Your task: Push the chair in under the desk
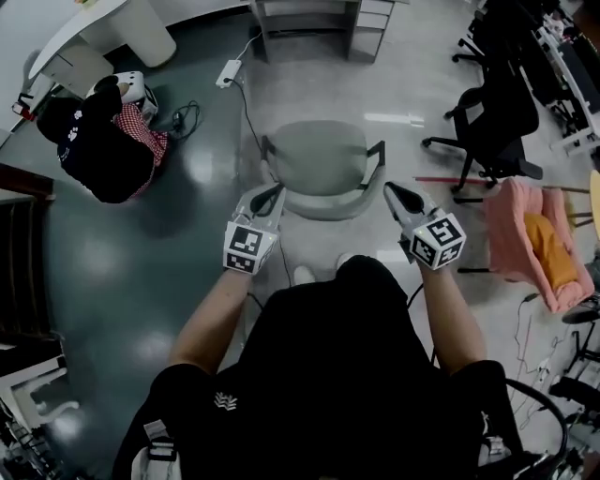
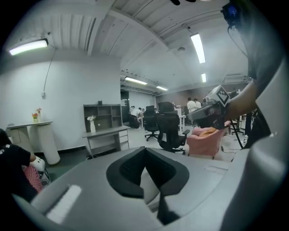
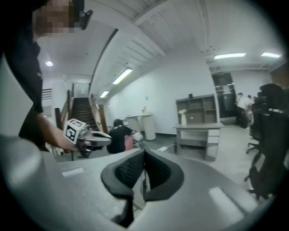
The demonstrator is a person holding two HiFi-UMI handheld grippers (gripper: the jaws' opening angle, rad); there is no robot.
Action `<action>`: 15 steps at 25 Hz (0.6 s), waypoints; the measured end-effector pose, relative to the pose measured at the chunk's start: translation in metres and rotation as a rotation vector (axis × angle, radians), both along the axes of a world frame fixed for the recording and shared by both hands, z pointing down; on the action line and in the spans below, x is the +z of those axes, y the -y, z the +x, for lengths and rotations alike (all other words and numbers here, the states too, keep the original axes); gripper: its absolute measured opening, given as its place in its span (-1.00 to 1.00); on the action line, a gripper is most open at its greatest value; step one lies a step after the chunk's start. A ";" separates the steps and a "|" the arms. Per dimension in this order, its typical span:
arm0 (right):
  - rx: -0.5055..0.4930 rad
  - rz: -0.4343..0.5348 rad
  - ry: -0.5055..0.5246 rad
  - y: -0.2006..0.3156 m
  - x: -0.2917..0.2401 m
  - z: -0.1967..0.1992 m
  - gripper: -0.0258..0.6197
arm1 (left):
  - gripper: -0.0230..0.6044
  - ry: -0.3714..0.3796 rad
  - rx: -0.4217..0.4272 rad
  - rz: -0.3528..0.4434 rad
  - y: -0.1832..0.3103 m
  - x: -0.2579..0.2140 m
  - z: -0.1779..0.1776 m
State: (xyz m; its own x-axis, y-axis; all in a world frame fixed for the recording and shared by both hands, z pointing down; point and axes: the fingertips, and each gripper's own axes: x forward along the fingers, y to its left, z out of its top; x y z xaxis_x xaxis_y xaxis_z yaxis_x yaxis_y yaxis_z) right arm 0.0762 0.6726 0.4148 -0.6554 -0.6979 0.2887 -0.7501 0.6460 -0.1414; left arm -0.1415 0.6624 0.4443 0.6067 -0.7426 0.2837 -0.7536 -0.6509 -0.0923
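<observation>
A grey chair (image 1: 323,167) with black armrests stands on the floor in front of me, facing a grey desk (image 1: 319,23) with shelves farther ahead. My left gripper (image 1: 273,195) is shut with nothing in it, its tip at the chair's near left edge. The right gripper (image 1: 392,190) is shut too, and sits by the chair's right armrest (image 1: 378,153). I cannot tell whether either tip touches the chair. In the left gripper view the shut jaws (image 2: 145,152) point toward the desk (image 2: 106,135). The right gripper view (image 3: 143,154) also looks at the desk (image 3: 198,128).
A person in black (image 1: 94,145) crouches on the floor at the left. A white power strip (image 1: 228,73) with its cable lies left of the desk. A black office chair (image 1: 497,117) and a pink armchair (image 1: 534,239) stand at the right.
</observation>
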 end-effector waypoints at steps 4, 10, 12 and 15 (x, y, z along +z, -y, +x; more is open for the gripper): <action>-0.166 -0.053 -0.097 -0.025 0.040 -0.033 -0.92 | -0.91 0.016 0.096 -0.080 -0.017 0.047 0.008; -0.206 -0.148 -0.188 -0.016 0.110 -0.030 -0.33 | -0.44 0.065 0.293 -0.148 -0.020 0.092 0.031; -0.257 -0.176 -0.252 -0.017 0.137 -0.032 -0.33 | -0.36 0.155 0.346 -0.170 -0.021 0.111 0.034; -0.349 -0.217 -0.333 -0.021 0.173 -0.039 -0.25 | -0.21 0.327 0.441 -0.199 -0.027 0.147 0.036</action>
State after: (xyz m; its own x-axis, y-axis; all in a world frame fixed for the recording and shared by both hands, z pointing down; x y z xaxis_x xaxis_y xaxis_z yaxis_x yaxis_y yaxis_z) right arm 0.0374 0.6934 0.5881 -0.6862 -0.3557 0.6345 -0.5228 0.8476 -0.0903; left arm -0.1050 0.6896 0.5910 0.7038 -0.3531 0.6164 -0.3602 -0.9253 -0.1187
